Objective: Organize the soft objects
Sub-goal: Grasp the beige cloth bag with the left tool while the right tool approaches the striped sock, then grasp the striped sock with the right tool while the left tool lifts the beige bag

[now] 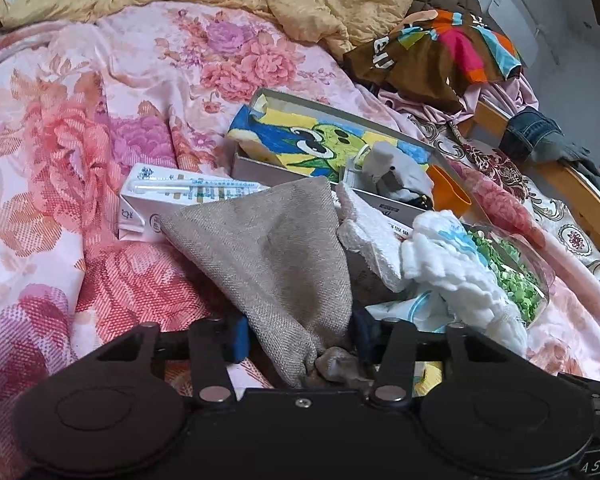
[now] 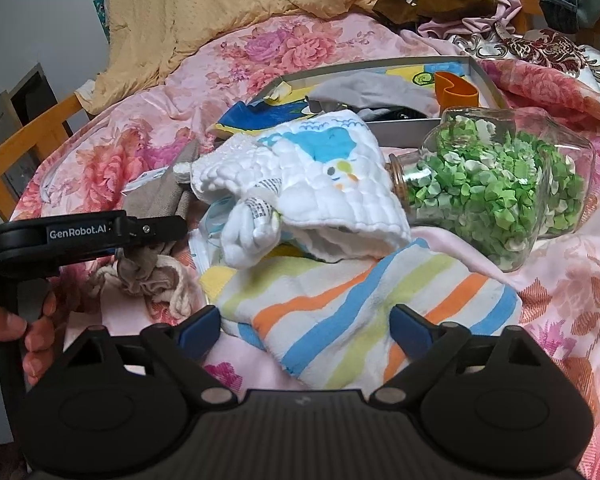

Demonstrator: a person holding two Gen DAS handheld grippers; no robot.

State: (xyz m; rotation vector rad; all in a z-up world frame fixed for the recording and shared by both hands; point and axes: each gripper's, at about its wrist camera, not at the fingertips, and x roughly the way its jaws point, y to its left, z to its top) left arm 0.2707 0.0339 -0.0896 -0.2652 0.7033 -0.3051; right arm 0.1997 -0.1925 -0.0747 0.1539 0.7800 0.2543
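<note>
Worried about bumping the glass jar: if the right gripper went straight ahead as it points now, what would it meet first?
Most likely the striped towel, already lying between the open right gripper fingers. The glass jar lies farther off, to the right.

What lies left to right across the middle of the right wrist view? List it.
Left gripper over the beige cloth → white quilted cloth with a blue print → glass jar of green paper bits, lying on its side.
</note>
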